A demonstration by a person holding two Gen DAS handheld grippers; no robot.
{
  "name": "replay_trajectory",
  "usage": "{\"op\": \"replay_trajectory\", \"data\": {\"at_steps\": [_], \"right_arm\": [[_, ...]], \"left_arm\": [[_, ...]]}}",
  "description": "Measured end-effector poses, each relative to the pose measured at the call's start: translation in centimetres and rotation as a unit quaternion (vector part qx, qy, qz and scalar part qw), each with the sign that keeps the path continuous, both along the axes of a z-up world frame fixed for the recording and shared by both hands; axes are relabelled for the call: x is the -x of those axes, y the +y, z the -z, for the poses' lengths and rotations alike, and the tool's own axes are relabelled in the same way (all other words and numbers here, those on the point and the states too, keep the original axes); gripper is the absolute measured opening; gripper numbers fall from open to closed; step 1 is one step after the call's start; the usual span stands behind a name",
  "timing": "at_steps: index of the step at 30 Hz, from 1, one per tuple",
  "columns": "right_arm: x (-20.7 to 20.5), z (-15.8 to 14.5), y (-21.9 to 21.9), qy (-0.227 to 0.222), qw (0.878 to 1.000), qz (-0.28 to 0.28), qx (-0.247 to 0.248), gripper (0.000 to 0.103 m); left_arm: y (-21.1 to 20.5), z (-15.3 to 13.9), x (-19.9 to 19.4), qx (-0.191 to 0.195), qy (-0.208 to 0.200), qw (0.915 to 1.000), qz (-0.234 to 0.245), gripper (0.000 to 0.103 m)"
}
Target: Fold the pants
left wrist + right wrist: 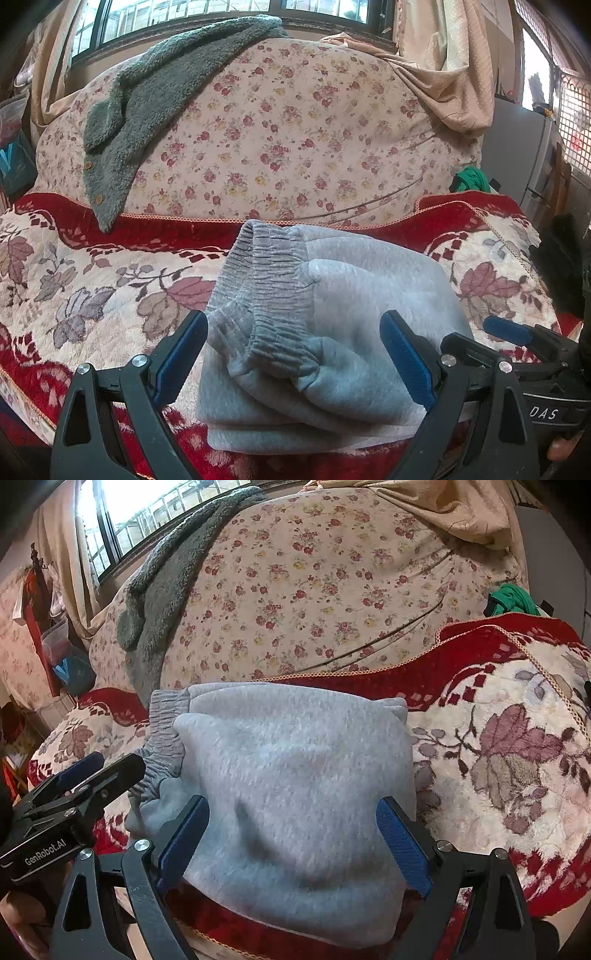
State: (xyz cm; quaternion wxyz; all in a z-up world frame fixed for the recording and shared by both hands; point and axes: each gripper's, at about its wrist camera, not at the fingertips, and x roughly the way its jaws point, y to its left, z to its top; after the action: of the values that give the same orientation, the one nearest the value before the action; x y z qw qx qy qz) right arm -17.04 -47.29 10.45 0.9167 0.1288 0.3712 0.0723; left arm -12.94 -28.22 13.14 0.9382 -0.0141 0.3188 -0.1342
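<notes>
The grey sweatpants [332, 332] lie folded into a thick bundle on the red and cream floral blanket [92, 288], ribbed cuffs on top at the left. My left gripper [295, 332] is open, its blue pads either side of the bundle's near left end, above the cuffs. My right gripper [291, 816] is open, its pads either side of the smooth right part of the pants [295, 775]. Each gripper shows in the other's view: the right one at the right edge [517, 339], the left one at the left [85, 779].
A rose-print quilt [295, 129] rises behind the blanket with a teal fleece garment [140, 110] draped over it. A green cloth [472, 179] sits at the quilt's right end. Curtains and a window are behind. The blanket [498, 757] lies flat right of the pants.
</notes>
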Motion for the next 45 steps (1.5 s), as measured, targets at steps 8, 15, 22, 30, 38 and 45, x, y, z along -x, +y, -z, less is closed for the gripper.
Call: {"op": "replay_trajectory", "data": {"at_steps": [8,15,22,30,38,45], "right_arm": [[-0.1,0.2,0.2,0.005,1.000,-0.004,0.004,0.095],[-0.1,0.2,0.0,0.004,1.000,0.000,0.002,0.095],[0.0,0.2,-0.3,0.006,1.000,0.004,0.001,0.095],[0.0,0.1,-0.4,0.007,1.000,0.005,0.001,0.095],[-0.1,0.1,-0.6,0.007,1.000,0.005,0.001,0.095],[-0.1,0.2,-1.0,0.011,1.000,0.008,-0.002,0.095]], "left_arm": [[0.0,0.1,0.0,-0.002,0.001,1.0000,0.001,0.094],[-0.5,0.0,-0.1,-0.002,0.001,1.0000,-0.001,0.094],[-0.5,0.4,0.3,-0.006,0.001,1.0000,0.002,0.094],[-0.8,0.3,0.2,-0.007,0.002,1.0000,0.001,0.094],[-0.9,0.3,0.2,-0.008,0.002,1.0000,-0.001,0.094],[-1.0,0.3,0.3,-0.002,-0.006,1.0000,0.006,0.094]]}}
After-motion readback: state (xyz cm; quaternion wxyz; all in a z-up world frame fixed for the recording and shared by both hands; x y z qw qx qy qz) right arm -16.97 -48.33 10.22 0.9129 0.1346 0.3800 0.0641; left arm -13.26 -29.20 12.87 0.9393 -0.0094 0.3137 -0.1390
